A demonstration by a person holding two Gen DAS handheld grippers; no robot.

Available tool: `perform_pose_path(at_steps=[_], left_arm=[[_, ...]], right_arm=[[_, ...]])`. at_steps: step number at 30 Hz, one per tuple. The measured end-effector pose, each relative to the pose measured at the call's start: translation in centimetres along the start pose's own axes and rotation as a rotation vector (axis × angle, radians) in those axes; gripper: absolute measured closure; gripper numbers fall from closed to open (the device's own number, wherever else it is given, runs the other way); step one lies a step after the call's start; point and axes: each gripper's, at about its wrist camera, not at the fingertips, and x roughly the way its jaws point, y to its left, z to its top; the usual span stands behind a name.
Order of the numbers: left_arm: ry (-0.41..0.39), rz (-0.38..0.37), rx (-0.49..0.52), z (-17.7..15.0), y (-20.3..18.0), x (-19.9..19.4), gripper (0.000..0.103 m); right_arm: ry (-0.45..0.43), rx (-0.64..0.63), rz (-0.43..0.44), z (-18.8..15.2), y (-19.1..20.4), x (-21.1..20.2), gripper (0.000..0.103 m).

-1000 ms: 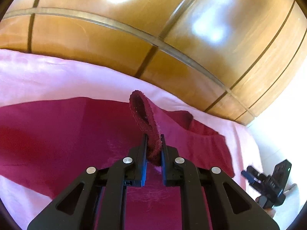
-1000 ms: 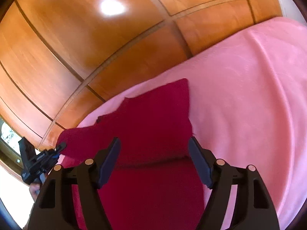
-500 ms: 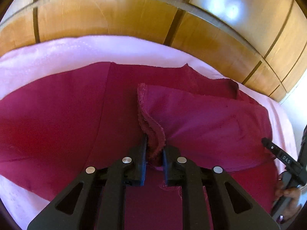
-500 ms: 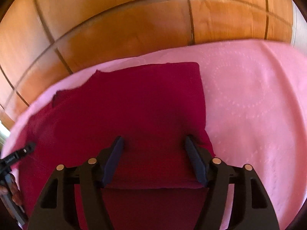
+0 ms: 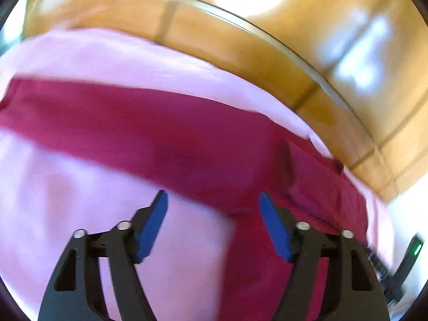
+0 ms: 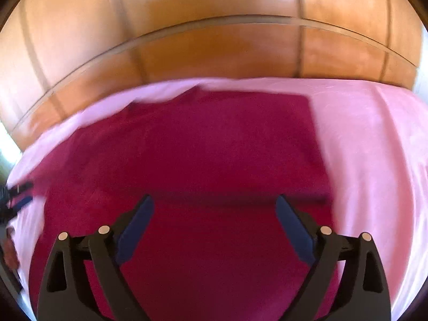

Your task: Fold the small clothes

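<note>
A dark red garment (image 5: 187,139) lies flat on a pink bed cover (image 5: 80,187), folded over itself with a fold edge running across the right wrist view (image 6: 240,196). My left gripper (image 5: 212,200) hovers over the garment's near left edge, its jaws opening, with nothing between the blue pads (image 5: 152,224). My right gripper (image 6: 214,203) hangs above the garment (image 6: 214,139) near the fold line, jaws opening wide and empty. The other gripper shows at the left edge of the right wrist view (image 6: 13,200) and at the right edge of the left wrist view (image 5: 401,267). Both views are blurred.
A glossy wooden panelled wall (image 6: 214,40) rises behind the bed. The pink cover (image 6: 374,147) stretches bare to the right of the garment in the right wrist view, and to the left below it in the left wrist view.
My left gripper let go of the garment's hem, laid it down and swung left, jaws now apart. My right gripper widened and drew back slightly over the folded garment.
</note>
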Motion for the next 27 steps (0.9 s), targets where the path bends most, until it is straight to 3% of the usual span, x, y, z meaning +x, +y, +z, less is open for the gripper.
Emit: perform_pose_path(at_steps=[5,9,14,16,17,19,20,22,25,27], left_arm=[[-0.095,0.107,-0.154,0.6,8.4,-4.2,0.04],[-0.176,0.152,-0.379,1.5,15.8,-7.0,0.04],[-0.185,0.147,-0.565,3.4,21.7,-7.6,0.04],[-0.186,0.153,-0.596,4.2,22.9,-7.3,0.04],[-0.192,0.161,-0.61,4.5,23.3,-7.1,0.048],[-0.189,0.181,-0.622,5.3,23.7,-6.3,0.055],[-0.188,0.19,-0.624,5.7,24.1,-5.9,0.067],[-0.165,0.239,-0.595,6.5,24.2,-5.0,0.076],[-0.151,0.241,-0.562,7.3,24.2,-4.8,0.097],[-0.194,0.225,-0.501,8.0,22.6,-5.4,0.097]], right_arm=[[0.045,-0.127,-0.04,-3.8,3.4,0.7,0.002],[0.036,-0.075,-0.032,-4.5,2.8,0.9,0.002],[0.045,-0.071,-0.03,-4.5,2.7,0.9,0.002],[0.032,-0.075,-0.033,-4.6,2.9,0.9,0.002],[0.028,-0.079,-0.04,-4.4,3.0,1.0,0.002],[0.024,-0.095,-0.064,-4.5,3.4,1.0,0.002],[0.025,-0.099,-0.069,-4.5,3.6,1.2,0.002],[0.025,-0.101,-0.072,-4.6,3.6,1.2,0.002],[0.026,-0.095,-0.064,-4.5,3.5,1.4,0.002],[0.024,-0.095,-0.063,-4.5,3.4,1.4,0.002]])
